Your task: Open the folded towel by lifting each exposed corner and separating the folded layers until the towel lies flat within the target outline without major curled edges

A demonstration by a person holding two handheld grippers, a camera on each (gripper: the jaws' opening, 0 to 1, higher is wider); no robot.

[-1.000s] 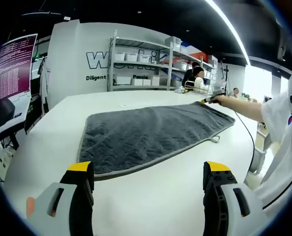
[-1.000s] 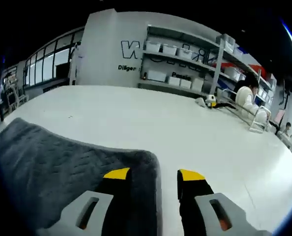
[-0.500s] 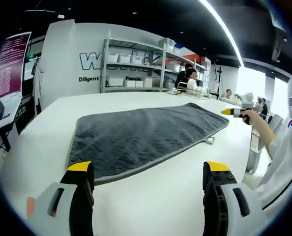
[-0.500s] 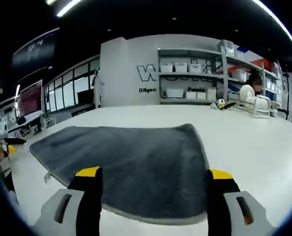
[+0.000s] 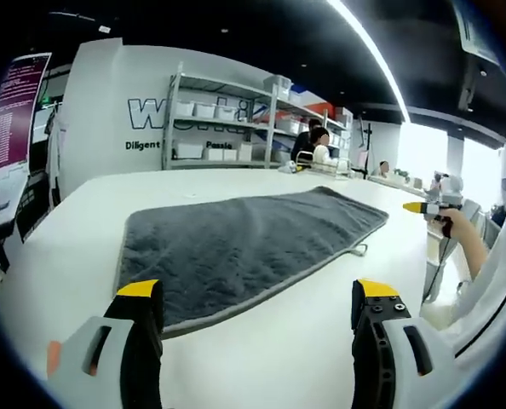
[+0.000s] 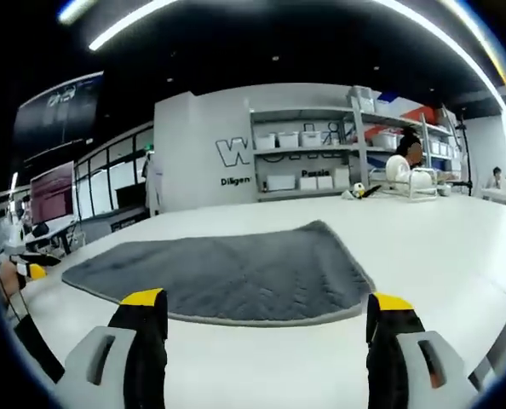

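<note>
**Towel spread flat on the table, both your grippers off it with jaws apart**

Take the towel as your landmark. In the left gripper view the grey towel (image 5: 240, 243) lies opened out on the white table (image 5: 66, 256), its quilted surface flat and its pale edging running along the near side. A small loop tag (image 5: 359, 250) sticks out from the edge nearest your right side. No target outline can be made out on the table in either view, so you cannot tell how the towel sits against it.

Your left gripper (image 5: 257, 298) sits on the near side of the towel, just short of its long edge. The two yellow-tipped jaws stand wide apart with nothing between them but bare table and the towel's near edge beyond. It touches nothing.

Your right gripper (image 5: 423, 207) shows in the left gripper view off the towel's far right end, held in your hand (image 5: 454, 223) above and beyond the table edge, well clear of the cloth. In the right gripper view that gripper (image 6: 266, 302) looks across the towel (image 6: 227, 273) from its short end, jaws spread wide and empty, with a strip of bare table between the tips and the towel's edging.

Beyond the towel stands a metal shelving unit (image 5: 223, 119) with white bins against a wall with lettering. A seated person (image 6: 402, 162) is at the far end of the table, past the towel's far corner.
</note>
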